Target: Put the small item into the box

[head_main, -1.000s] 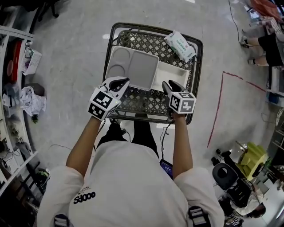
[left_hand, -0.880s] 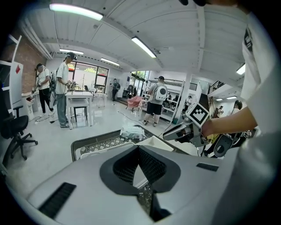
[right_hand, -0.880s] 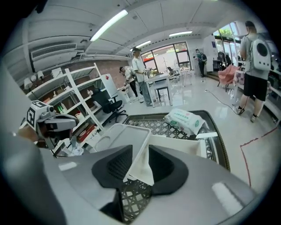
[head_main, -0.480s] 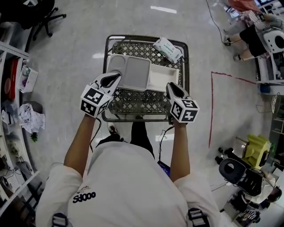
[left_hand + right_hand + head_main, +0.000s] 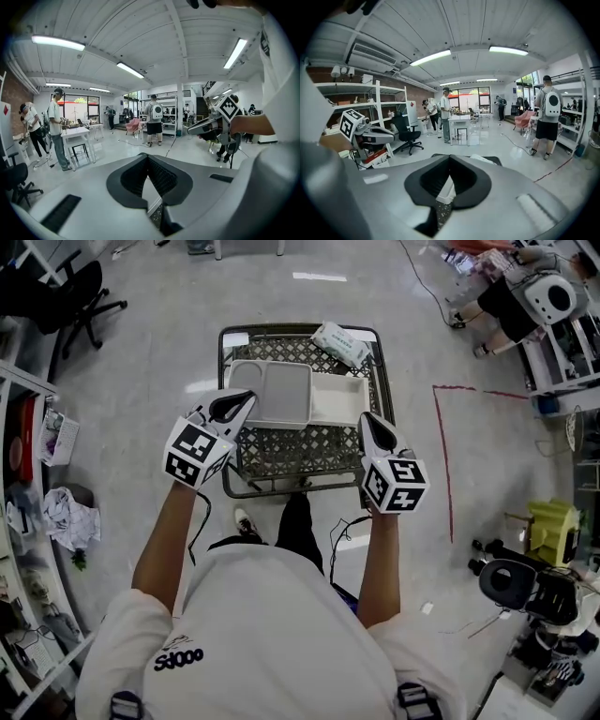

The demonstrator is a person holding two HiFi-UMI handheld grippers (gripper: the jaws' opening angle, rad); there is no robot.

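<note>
A black wire-mesh cart holds a white box with a grey lid lying over its left part. A white wipes packet lies at the cart's back right corner. My left gripper is by the cart's left rim, its jaws shut with nothing seen between them. My right gripper is by the right rim, also shut and empty. Below its closed tips the right gripper view shows the box and, beyond the jaws, the packet.
A red tape line runs on the grey floor right of the cart. Shelves and an office chair stand at the left. Another chair and a yellow item are at the right. People stand farther off.
Both grippers have drawn outward from over the box to the cart's side rims. The right gripper's jaws have closed. The cart now sits farther up in the head view.
</note>
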